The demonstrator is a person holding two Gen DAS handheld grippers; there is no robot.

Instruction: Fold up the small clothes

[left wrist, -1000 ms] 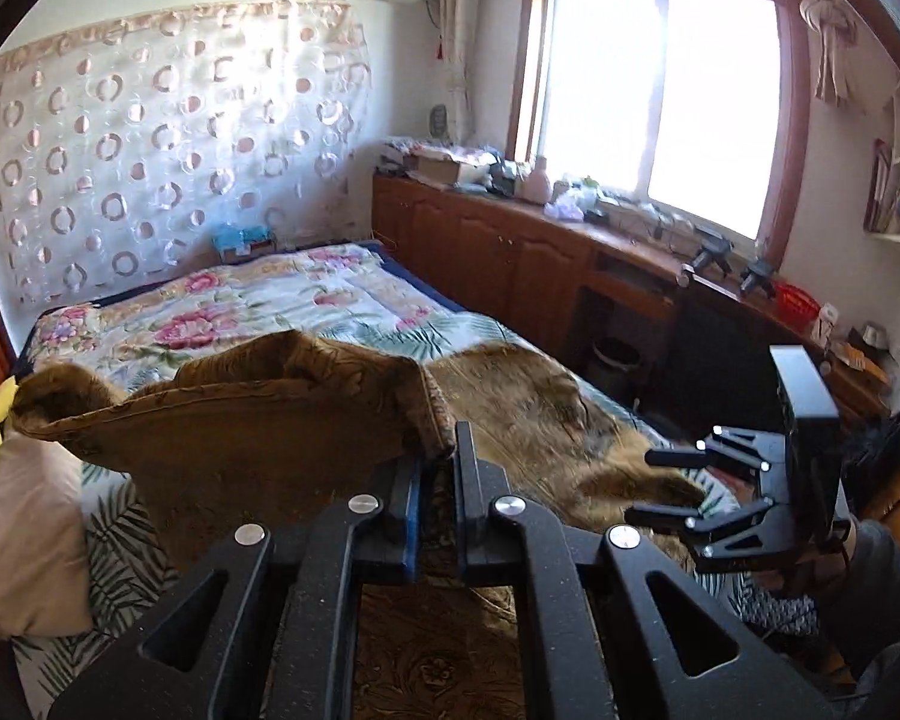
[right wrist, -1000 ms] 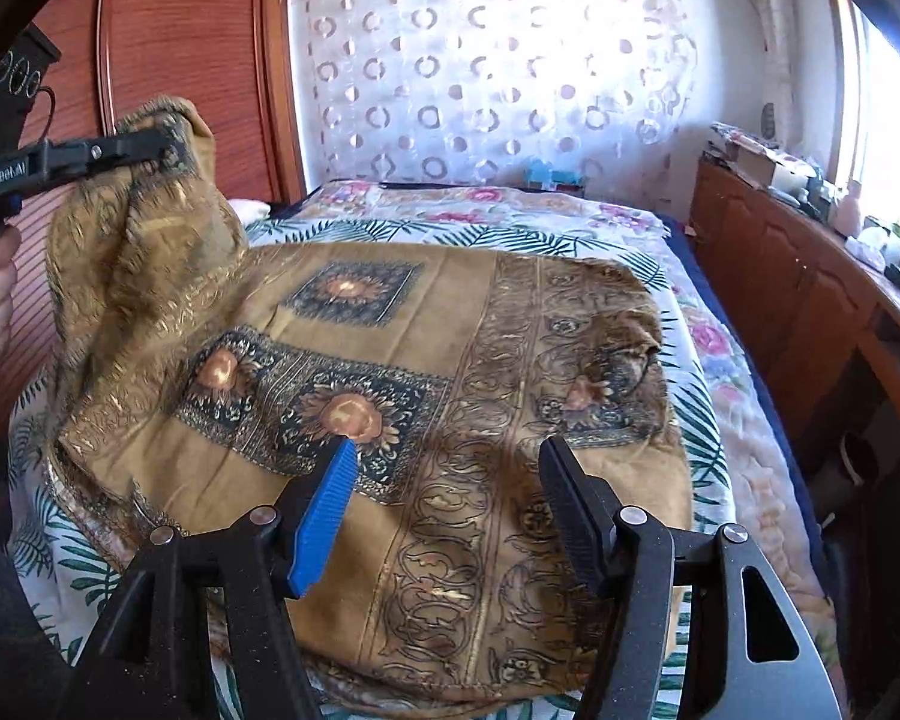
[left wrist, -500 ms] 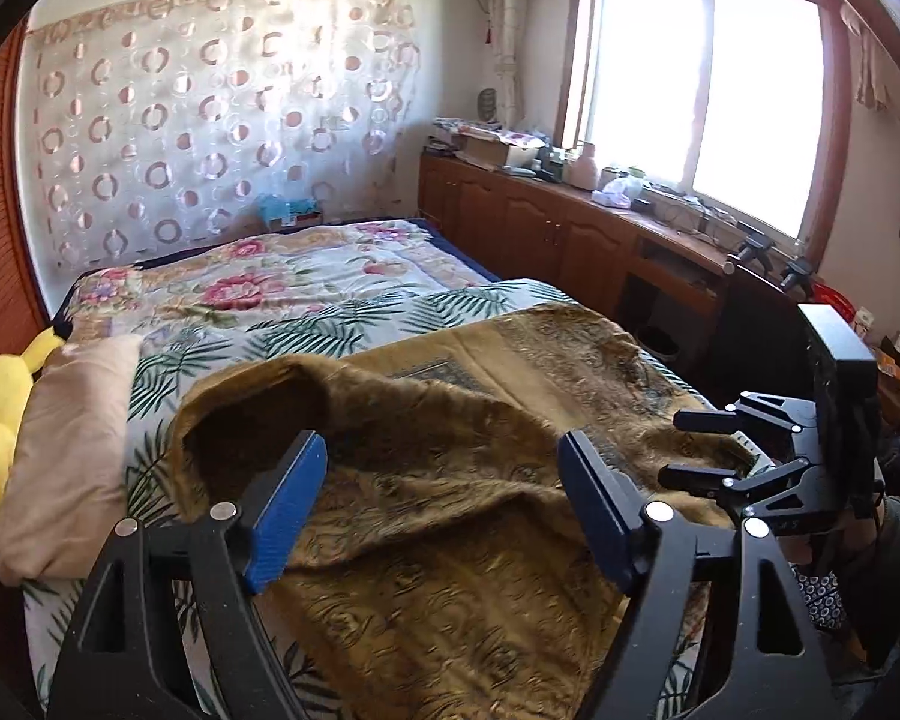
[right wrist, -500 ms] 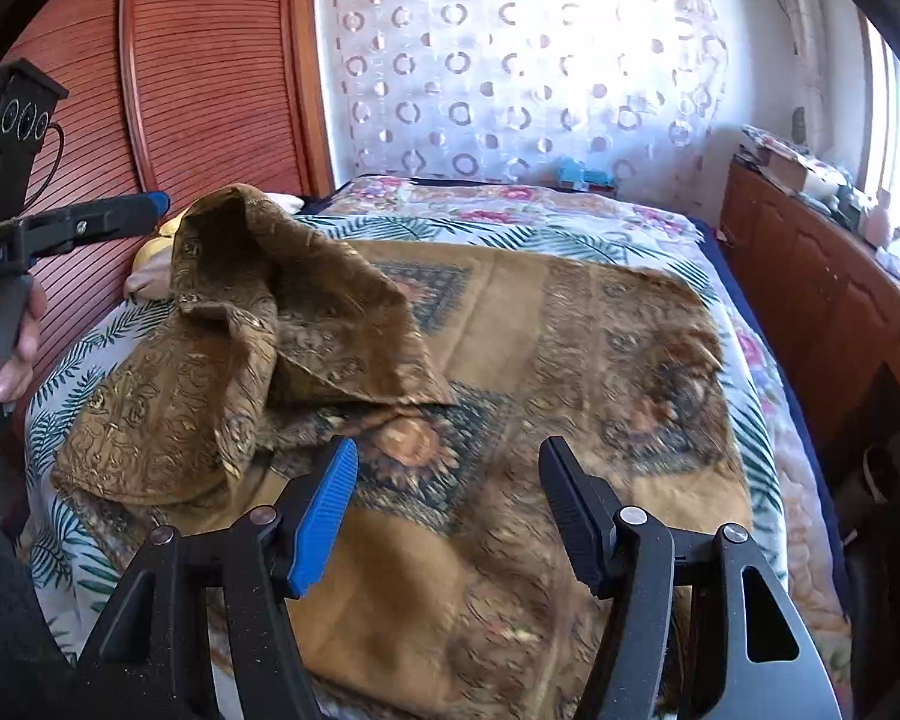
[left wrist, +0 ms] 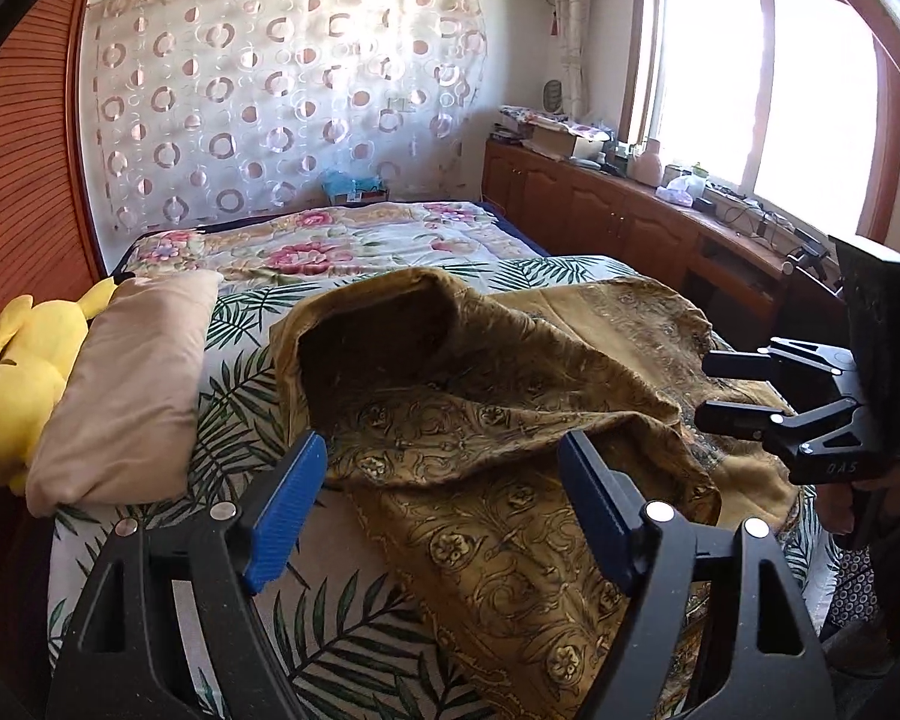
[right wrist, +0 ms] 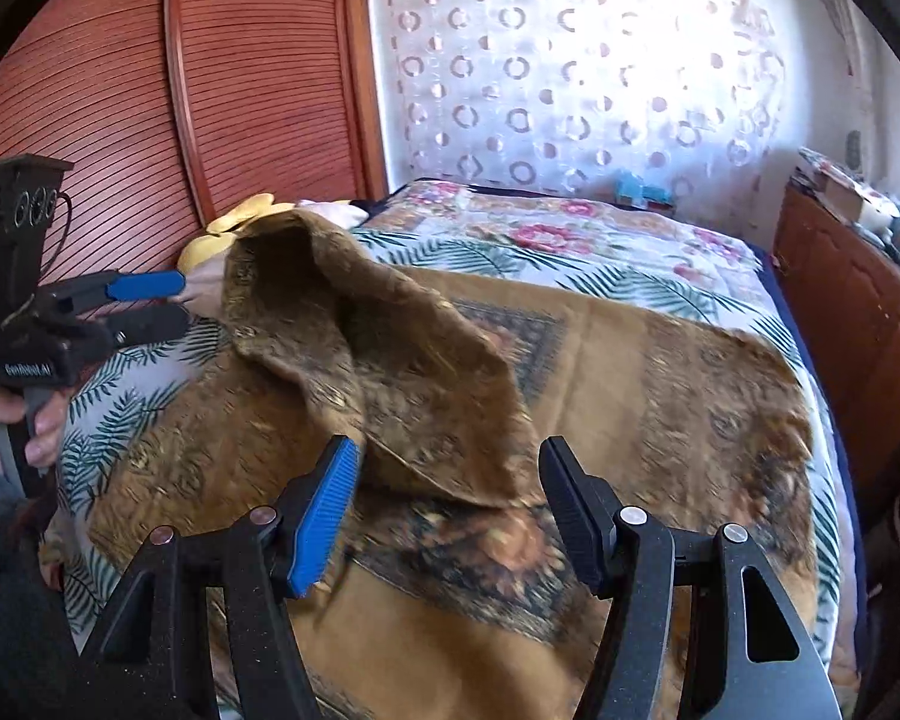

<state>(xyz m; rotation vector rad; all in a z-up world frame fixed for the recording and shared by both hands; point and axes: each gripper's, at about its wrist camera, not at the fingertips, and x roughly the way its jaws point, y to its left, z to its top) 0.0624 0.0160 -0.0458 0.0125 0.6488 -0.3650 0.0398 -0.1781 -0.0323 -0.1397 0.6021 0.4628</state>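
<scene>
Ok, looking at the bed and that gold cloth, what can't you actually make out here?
- Gold patterned cloth, near edge: both views, hidden behind the gripper frames.
- Cloth under the raised flap: both views, covered by the flap itself.
- Cloth pattern: right wrist view, smeared by blur.
- Yellow plush toy: left wrist view, partly behind the pillow.

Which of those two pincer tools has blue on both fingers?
The left gripper: both its pads are blue. The right gripper has one blue pad and one black.
</scene>
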